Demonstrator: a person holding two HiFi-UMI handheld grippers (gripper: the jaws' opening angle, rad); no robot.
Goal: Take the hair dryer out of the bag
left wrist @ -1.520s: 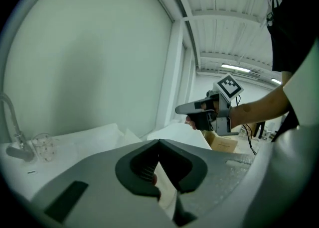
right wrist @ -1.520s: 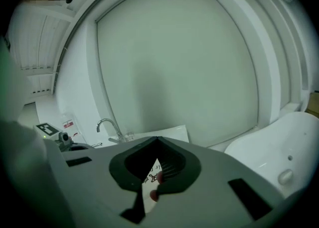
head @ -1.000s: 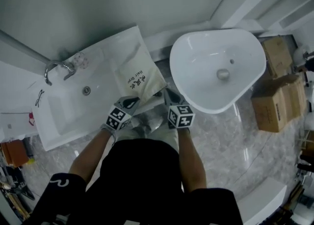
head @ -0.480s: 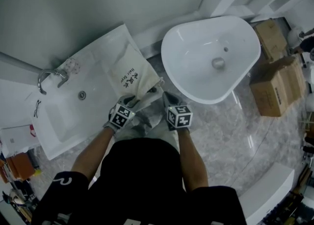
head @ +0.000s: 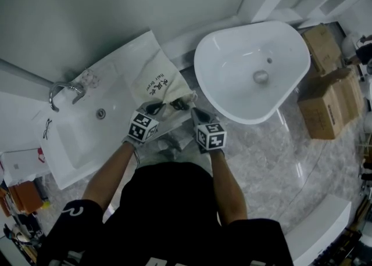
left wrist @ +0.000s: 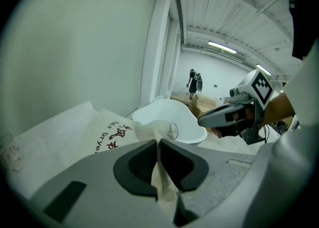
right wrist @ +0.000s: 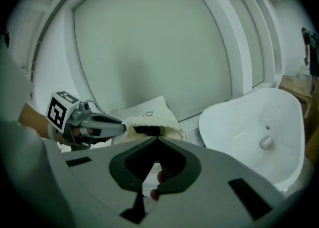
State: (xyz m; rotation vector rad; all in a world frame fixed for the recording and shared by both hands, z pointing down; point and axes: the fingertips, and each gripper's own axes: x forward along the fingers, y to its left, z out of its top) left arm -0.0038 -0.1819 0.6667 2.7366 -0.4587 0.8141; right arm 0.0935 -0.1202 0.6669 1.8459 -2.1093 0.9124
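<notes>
A cream cloth bag [head: 156, 83] printed "Hair Dryer" lies on the white washstand top [head: 119, 73]. A dark part of the hair dryer [head: 178, 104] shows in its open mouth, also seen in the right gripper view as the hair dryer [right wrist: 147, 130]. My left gripper [head: 158, 107] is at the mouth's left side. Its jaws are closing, and in its own view the left gripper [left wrist: 158, 142] pinches a fold of the bag's cloth [left wrist: 160, 172]. My right gripper [head: 194, 110] is shut at the mouth's right edge, apparently on the rim; its own view shows the right gripper [right wrist: 157, 140] with its tips together.
A large white oval basin [head: 253, 73] stands to the right of the bag. The washstand's sink and chrome faucet [head: 63, 92] are on the left. Cardboard boxes [head: 328, 105] sit far right on the marble floor [head: 273, 166]. A wall rises just behind.
My left gripper has moved forward to the bag's mouth and now pinches its cloth, which is lifted. The right gripper has barely shifted and stays shut.
</notes>
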